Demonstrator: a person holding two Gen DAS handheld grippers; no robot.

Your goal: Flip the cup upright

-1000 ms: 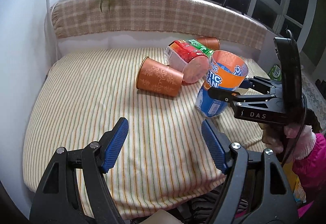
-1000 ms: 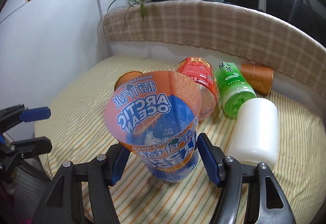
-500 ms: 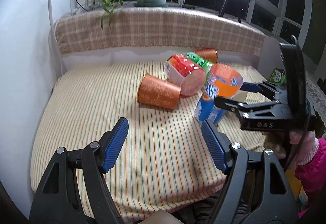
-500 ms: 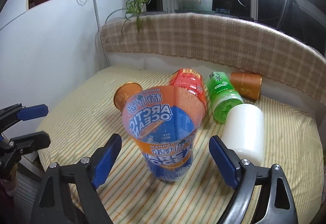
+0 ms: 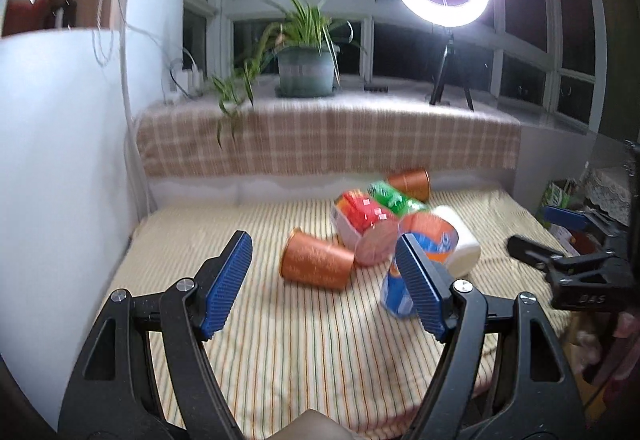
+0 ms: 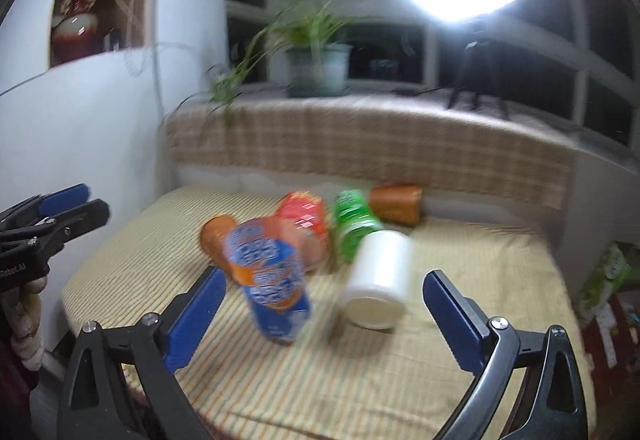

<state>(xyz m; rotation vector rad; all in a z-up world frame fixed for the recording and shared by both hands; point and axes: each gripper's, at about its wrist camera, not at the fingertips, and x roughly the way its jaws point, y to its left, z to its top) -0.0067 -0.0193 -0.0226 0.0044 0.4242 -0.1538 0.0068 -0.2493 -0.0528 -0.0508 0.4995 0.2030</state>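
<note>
Release is what has just happened: a second ago the right gripper [image 6: 320,308] was clamped around the blue-and-orange Arctic Ocean cup [image 6: 272,280], and now its blue pads [image 6: 196,314] stand wide apart with nothing between them, pulled back and lifted away from the striped tabletop [image 6: 360,380]. The cup stands on its base with the mouth up, free of any grip, near the front of the cloth and just in front of the heap of toppled ones. Both views are smeared by motion, so I cannot say whether it is dead steady or leaning a touch.

The left gripper [image 5: 324,280] has risen too, jaws spread and empty as they were before; one of its pads partly hides the cup in that view.

To my eye the flip of this cup is done. Others still lie on their sides: the copper paper cup [image 5: 316,264] to its left, the red-printed cup [image 5: 360,228] behind it, the green cup [image 5: 394,197], the far copper cup [image 5: 410,179] by the plaid backrest [image 5: 320,143], and the white cup [image 6: 378,280] rolled close on its right. If more are to be righted, the white one looks nearest, though it lies close enough to the standing cup that a careless reach could knock it over.
</note>
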